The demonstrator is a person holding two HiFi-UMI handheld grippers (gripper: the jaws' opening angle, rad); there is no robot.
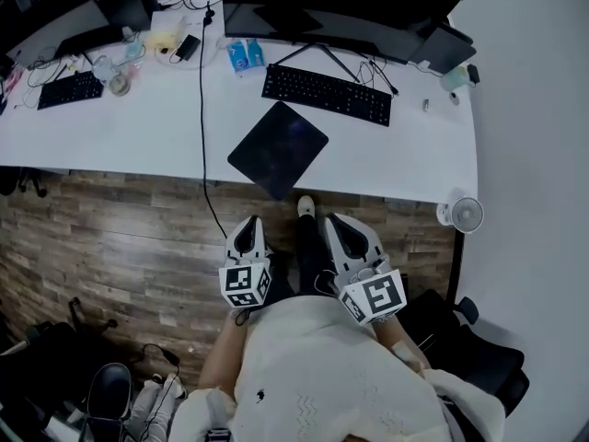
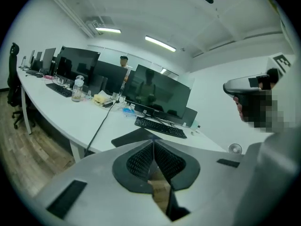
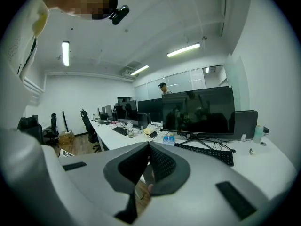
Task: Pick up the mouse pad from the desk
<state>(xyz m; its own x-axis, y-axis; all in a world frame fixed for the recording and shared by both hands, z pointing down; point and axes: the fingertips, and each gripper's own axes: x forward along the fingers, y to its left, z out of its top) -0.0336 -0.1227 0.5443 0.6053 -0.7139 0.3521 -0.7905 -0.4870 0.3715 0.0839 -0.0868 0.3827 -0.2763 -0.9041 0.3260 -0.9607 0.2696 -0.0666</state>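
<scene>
The mouse pad [image 1: 278, 148] is a black square lying turned at an angle on the white desk [image 1: 138, 127], with its near corner at the desk's front edge. In the left gripper view the mouse pad [image 2: 129, 138] shows just above the jaws. My left gripper [image 1: 247, 231] and right gripper [image 1: 344, 230] are held close to my body, over the wooden floor and short of the desk. Both are shut, pads pressed together with nothing between them: left gripper [image 2: 153, 144], right gripper [image 3: 149, 146]. The right gripper's jaws hide the pad in its own view.
A black keyboard [image 1: 327, 93] lies just behind the pad, under a wide monitor [image 1: 331, 7]. A black cable [image 1: 202, 109] crosses the desk and drops over its edge left of the pad. A small white fan [image 1: 465, 215] sits at the desk's right end. A second keyboard [image 1: 69, 90] lies far left.
</scene>
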